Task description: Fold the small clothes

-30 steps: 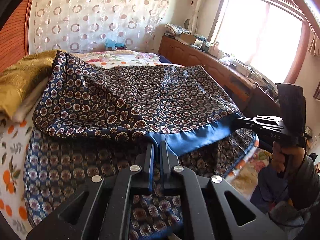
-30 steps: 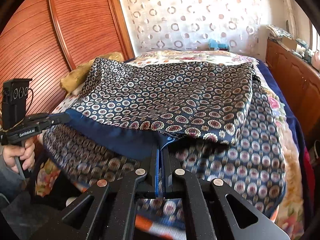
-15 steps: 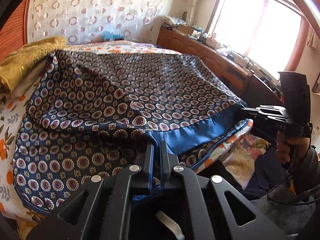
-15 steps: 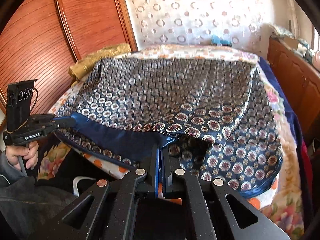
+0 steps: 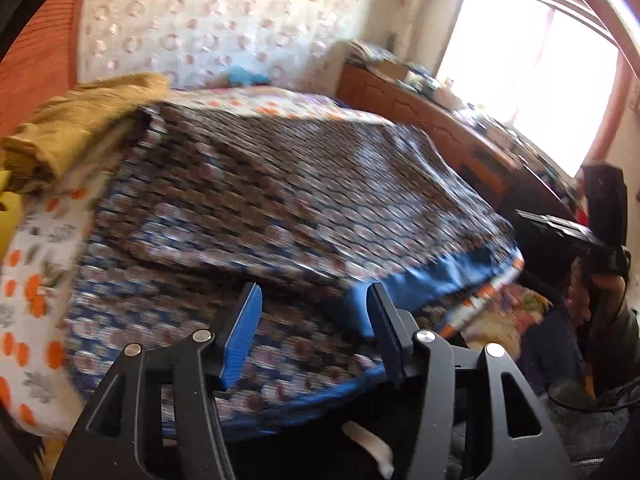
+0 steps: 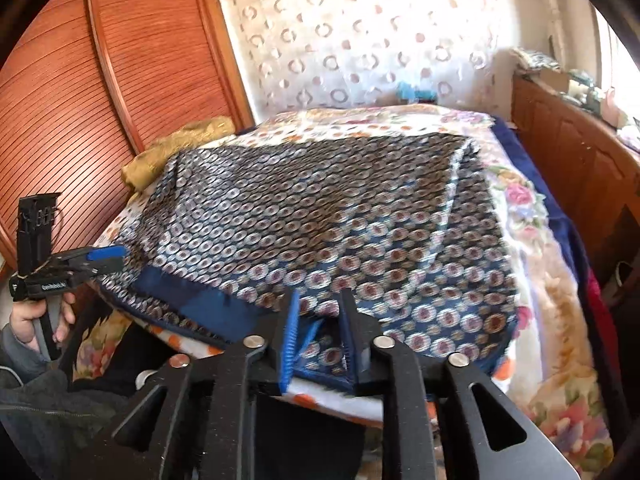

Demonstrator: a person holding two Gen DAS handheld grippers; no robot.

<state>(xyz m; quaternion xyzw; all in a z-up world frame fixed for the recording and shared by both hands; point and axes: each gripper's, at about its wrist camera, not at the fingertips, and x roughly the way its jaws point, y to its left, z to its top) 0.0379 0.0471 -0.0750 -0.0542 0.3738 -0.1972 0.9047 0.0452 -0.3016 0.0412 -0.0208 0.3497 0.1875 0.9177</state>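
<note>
Both tongs, the left gripper (image 5: 312, 312) and right gripper (image 6: 318, 320), have just spread, letting go of the patterned cloth (image 6: 320, 208); its near edge may slip off the bed (image 6: 540, 280).

A home bedroom: a bed (image 6: 532, 240) with a floral cover, a wooden slatted wardrobe (image 6: 60, 100), a patterned curtain (image 6: 360, 32), a cluttered wooden sideboard (image 5: 440, 120) beneath a sunny window (image 5: 532, 80).

Bed (image 6: 532, 280) near edge open for approach; wardrobe (image 6: 80, 100) hems left side, cabinet (image 6: 580, 160) right, gold cloth (image 5: 80, 132) far-left corner.
</note>
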